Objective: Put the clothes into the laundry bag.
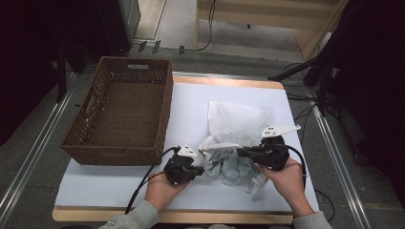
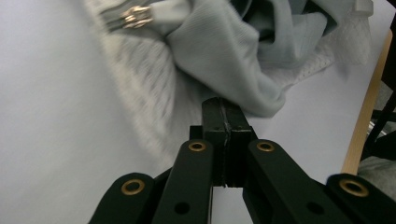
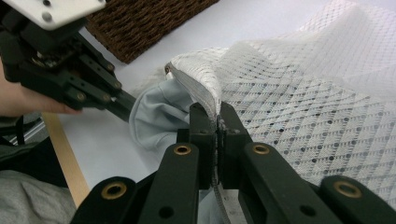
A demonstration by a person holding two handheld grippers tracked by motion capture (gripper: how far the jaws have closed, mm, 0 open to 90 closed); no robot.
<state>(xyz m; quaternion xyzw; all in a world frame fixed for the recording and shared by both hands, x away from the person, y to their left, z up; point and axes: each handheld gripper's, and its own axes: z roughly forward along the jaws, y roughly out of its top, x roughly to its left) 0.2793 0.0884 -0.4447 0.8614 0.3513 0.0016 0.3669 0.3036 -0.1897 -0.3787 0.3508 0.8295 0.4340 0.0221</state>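
A white mesh laundry bag (image 1: pixel 236 121) lies on the white sheet, its mouth toward me. A pale grey-blue garment (image 1: pixel 231 167) spills from that mouth. My right gripper (image 1: pixel 239 152) is shut on the bag's zippered rim and holds it lifted; in the right gripper view the rim runs between the jaws (image 3: pixel 217 114) and the mesh (image 3: pixel 303 93) stretches away. My left gripper (image 1: pixel 203 169) is shut, its tips (image 2: pixel 223 107) against a fold of the garment (image 2: pixel 224 51); I see no cloth between the jaws. A gold zip pull (image 2: pixel 137 16) shows near the mesh.
A brown wicker basket (image 1: pixel 165 109) with nothing visible inside stands at the left of the white sheet (image 1: pixel 191 109). The wooden table edge (image 1: pixel 172 217) runs along the front. Dark stands and cables sit beyond the table at the right.
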